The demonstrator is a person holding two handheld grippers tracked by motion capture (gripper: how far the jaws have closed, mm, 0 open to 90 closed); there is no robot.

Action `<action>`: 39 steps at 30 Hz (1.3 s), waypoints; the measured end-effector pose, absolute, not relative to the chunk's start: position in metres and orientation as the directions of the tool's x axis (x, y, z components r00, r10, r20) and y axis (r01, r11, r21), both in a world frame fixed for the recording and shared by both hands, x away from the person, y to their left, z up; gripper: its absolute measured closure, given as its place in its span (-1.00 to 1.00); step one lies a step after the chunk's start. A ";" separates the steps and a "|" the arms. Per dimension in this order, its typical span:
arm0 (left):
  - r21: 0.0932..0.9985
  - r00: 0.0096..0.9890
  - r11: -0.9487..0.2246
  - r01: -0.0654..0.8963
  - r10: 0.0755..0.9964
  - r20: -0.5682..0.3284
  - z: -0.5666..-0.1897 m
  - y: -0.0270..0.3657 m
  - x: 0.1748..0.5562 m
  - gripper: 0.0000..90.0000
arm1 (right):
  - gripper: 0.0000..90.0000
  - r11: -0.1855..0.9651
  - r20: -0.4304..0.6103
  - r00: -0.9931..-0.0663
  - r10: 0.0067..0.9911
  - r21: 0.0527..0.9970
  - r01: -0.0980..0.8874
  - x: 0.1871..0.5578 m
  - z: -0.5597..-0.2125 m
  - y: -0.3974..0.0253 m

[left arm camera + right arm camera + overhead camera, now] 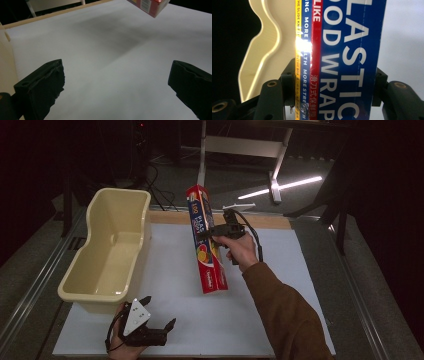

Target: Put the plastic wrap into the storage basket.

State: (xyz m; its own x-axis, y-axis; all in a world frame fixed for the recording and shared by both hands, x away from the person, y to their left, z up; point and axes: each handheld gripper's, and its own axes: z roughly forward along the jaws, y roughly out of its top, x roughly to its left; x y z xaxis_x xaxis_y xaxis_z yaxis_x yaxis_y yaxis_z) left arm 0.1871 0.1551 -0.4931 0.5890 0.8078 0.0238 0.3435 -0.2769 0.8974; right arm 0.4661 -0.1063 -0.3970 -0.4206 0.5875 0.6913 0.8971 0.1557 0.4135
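- Your left gripper (117, 82): jaws spread wide, nothing between them, over the white table (105, 50).
- Red box (150, 6) corner at top edge.
- Cream tub (6, 62) wall at left edge.

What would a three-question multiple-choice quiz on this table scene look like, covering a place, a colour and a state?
1. Where is the plastic wrap box?
A. inside the tub
B. held above the white board
C. on the floor

2. What colour is the tub?
A. cream
B. green
C. black

3. How is the left gripper?
A. shut on the box
B. shut on the tub
C. open, holding nothing

Answers: 1 B, the right gripper clamps the box clear of the white board. 2 A, the tub's walls are cream. 3 C, its jaws stand wide apart over bare board.
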 end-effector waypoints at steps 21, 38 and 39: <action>0.897 0.593 -0.281 0.341 0.805 0.027 -0.493 0.154 0.186 -0.98 | -0.07 0.002 0.809 -0.329 0.488 0.376 0.927 0.458 -0.387 -0.081; 0.899 0.598 -0.285 0.332 0.800 0.032 -0.492 0.152 0.184 -0.98 | -0.07 -0.039 0.856 -0.302 0.421 0.349 0.936 0.454 -0.377 -0.049; 0.900 0.599 -0.284 0.331 0.800 0.032 -0.492 0.152 0.184 -0.98 | -0.07 -0.035 0.858 -0.301 0.418 0.345 0.938 0.453 -0.377 -0.046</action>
